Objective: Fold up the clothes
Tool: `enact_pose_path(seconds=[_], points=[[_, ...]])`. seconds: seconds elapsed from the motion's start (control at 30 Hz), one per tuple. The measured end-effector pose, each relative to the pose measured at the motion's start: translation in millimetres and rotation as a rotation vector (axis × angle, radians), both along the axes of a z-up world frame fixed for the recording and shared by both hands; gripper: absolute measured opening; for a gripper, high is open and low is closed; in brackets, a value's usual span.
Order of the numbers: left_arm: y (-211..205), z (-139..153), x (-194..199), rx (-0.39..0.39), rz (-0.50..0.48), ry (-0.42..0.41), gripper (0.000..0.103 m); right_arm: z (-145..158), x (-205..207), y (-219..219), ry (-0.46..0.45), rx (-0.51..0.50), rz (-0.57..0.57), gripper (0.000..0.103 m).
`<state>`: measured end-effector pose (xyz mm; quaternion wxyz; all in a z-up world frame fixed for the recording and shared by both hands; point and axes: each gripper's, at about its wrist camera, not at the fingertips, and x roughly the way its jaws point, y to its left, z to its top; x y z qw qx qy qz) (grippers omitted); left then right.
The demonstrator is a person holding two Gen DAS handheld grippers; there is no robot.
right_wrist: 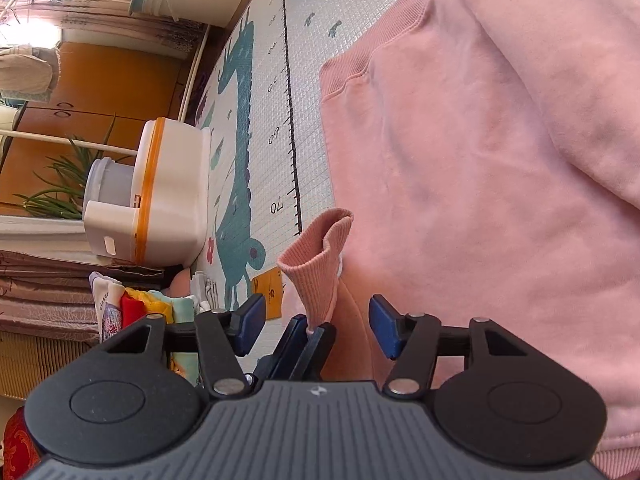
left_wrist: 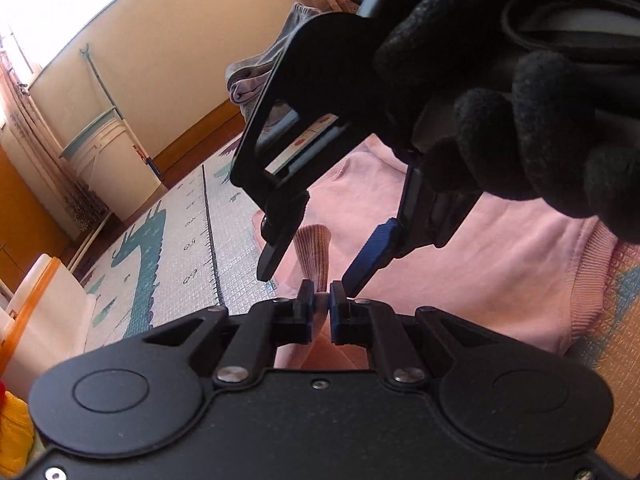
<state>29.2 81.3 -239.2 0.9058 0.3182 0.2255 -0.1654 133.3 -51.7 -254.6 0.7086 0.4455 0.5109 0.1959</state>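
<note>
A pink sweatshirt [right_wrist: 480,160] lies spread on the play mat [right_wrist: 268,40]. Its ribbed sleeve cuff [right_wrist: 320,264] sticks up, and my left gripper [right_wrist: 310,332] is shut on the cuff's lower end. In the left wrist view the same cuff [left_wrist: 314,248] rises from my left gripper [left_wrist: 321,304]. My right gripper [right_wrist: 316,328] stands open, its blue pads [right_wrist: 384,332] well apart on either side of the cuff and the left fingertips, not pressing on either. A black-gloved hand [left_wrist: 520,100] holds the right gripper [left_wrist: 308,280] just above the left one.
White buckets [left_wrist: 116,160] stand against the wall. A white box with an orange band [right_wrist: 168,192] sits at the mat's edge beside a plant [right_wrist: 60,188]. A grey clothes pile [left_wrist: 260,68] lies farther back, and coloured folded clothes [right_wrist: 136,304] lie near the box.
</note>
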Motion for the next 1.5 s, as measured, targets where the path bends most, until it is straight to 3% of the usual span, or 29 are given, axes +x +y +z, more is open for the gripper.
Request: enact_pose_path(seconds=[0.07,0.2,0.27,0.3,0.33,0.4,0.53,0.63,0.77,1.0,1.3,1.47,1.5], points=[[-3,-2,-2,0.023,-0.018,-0.015,0.005,0,6,1,0.008,-0.010,0.020,0.047],[0,6,-4,0.000,-0.026,-0.024,0.006,3,13,6,-0.009,-0.045,0.061,0.009],[7,13,-5,-0.036,-0.017,-0.025,0.010,6,11,4,-0.037,-0.065,0.059,0.008],[10,17,-6,-0.049,-0.011,-0.028,0.018,9,11,4,-0.059,-0.076,0.063,0.008],[13,19,-9,-0.058,-0.005,-0.031,0.035,14,9,3,-0.089,-0.088,0.068,0.008],[20,24,-14,-0.081,0.032,-0.037,0.052,26,7,-2,-0.165,-0.096,0.078,0.008],[36,30,-19,-0.151,0.134,-0.010,0.054,62,9,-7,-0.340,-0.136,0.143,0.008],[44,28,-26,-0.190,0.177,0.016,0.057,82,14,-15,-0.422,-0.155,0.173,0.008],[52,25,-30,-0.257,0.208,0.086,0.059,98,27,-30,-0.420,-0.148,0.171,0.008],[59,18,-27,-0.475,0.238,0.277,0.062,133,41,-46,-0.436,-0.156,0.223,0.008],[35,5,-26,-0.536,0.231,0.423,0.061,152,38,-69,-0.449,-0.193,0.239,0.008],[26,2,-21,-0.563,0.257,0.462,0.051,154,30,-82,-0.457,-0.187,0.227,0.008],[25,2,-19,-0.560,0.267,0.463,0.044,154,29,-85,-0.457,-0.188,0.224,0.008]])
